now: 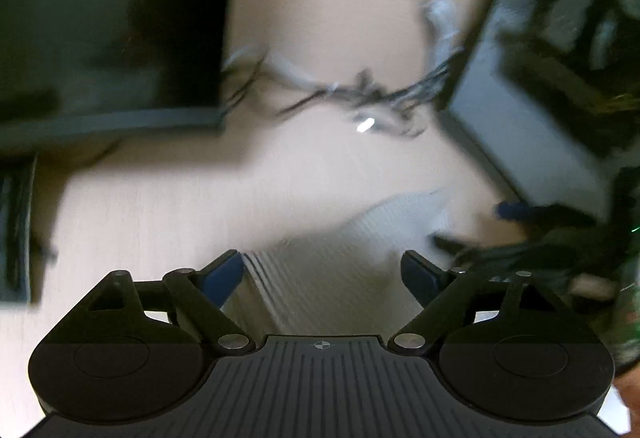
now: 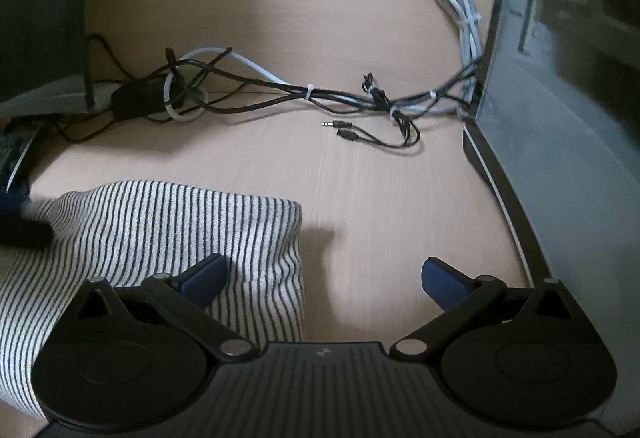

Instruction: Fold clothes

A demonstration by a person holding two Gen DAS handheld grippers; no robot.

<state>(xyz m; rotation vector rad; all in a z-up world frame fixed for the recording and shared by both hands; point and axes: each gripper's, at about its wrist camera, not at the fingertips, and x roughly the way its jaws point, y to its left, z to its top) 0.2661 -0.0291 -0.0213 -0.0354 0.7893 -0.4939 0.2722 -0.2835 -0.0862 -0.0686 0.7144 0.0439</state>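
A folded black-and-white striped garment (image 2: 168, 238) lies on the light wooden table (image 2: 360, 197) at the lower left of the right wrist view. My right gripper (image 2: 324, 278) is open and empty, its left finger over the garment's right edge, its right finger over bare table. In the blurred left wrist view the same garment (image 1: 340, 258) lies just ahead of my left gripper (image 1: 324, 274), which is open and empty. The other gripper (image 1: 540, 234) shows blurred at the right, and a dark blurred part of my left gripper (image 2: 20, 222) shows at the left edge.
A tangle of black and white cables (image 2: 280, 93) with loose audio plugs (image 2: 340, 125) runs across the table behind the garment. A grey computer case (image 2: 560, 117) stands at the right. A dark monitor (image 2: 40, 17) stands at the left.
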